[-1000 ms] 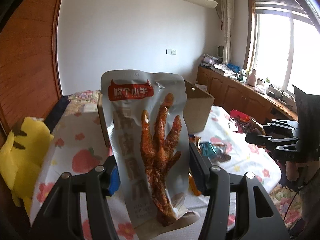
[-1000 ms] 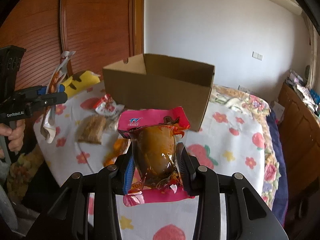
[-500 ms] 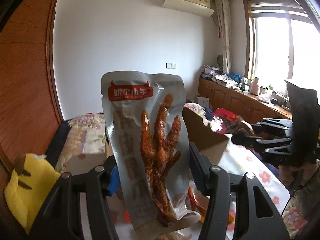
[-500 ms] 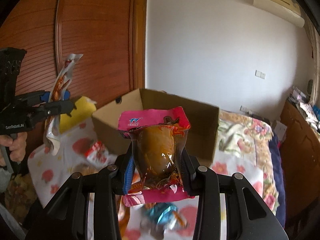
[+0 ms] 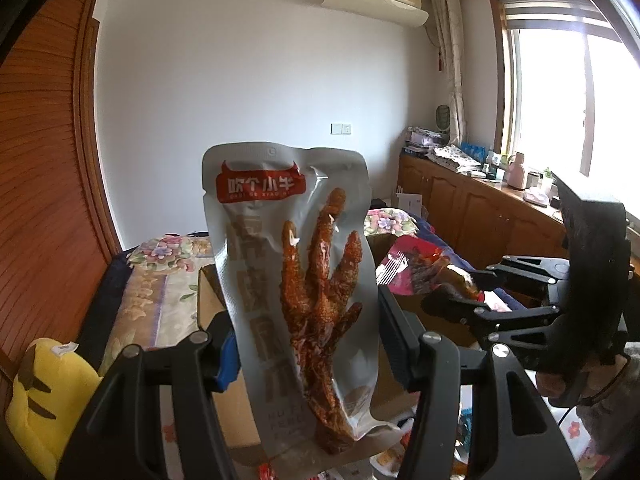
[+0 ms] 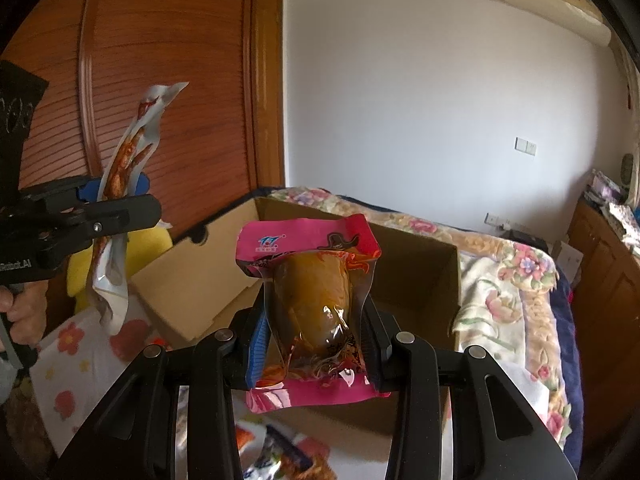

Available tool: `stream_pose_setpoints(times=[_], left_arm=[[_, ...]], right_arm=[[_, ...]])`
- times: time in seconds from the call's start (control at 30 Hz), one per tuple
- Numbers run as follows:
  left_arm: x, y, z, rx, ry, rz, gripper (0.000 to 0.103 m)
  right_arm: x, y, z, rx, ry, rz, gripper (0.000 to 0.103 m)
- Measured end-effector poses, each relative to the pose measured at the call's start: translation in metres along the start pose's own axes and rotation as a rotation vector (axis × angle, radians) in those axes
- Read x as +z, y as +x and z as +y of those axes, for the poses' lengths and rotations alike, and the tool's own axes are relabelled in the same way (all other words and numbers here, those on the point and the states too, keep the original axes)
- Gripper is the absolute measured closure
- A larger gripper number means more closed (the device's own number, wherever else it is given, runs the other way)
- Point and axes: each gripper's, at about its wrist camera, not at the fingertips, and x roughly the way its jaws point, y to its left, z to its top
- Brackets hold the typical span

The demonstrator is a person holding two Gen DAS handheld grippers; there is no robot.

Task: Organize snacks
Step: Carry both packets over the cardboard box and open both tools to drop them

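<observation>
Both hands are carrying snacks toward the cardboard box (image 6: pixel 400 264) right now. Left gripper (image 5: pixel 308 344) is clamping a silver chicken-foot pouch (image 5: pixel 296 280), jaws partly closed on its lower half. Right gripper (image 6: pixel 312 344) is squeezing a pink drumstick pack (image 6: pixel 312 300), which is hovering in front of the box opening at 12 o'clock. Next move, I'd guess: getting each pack over the opening and letting go.
</observation>
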Motion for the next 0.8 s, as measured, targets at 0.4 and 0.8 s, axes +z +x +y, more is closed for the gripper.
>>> stream_pose_setpoints(times=[0.4,0.8], left_arm=[[-0.003,0.043,-0.001,-0.004,0.002,0.049,0.045],[-0.016,0.056,0.008,0.030,-0.015,0.082,0.032]], right_arm=[[-0.005,0.036,-0.010,-0.031,0.013,0.037,0.064],[-0.015,0.050,-0.016,-0.052,0.028,0.089,0.047]])
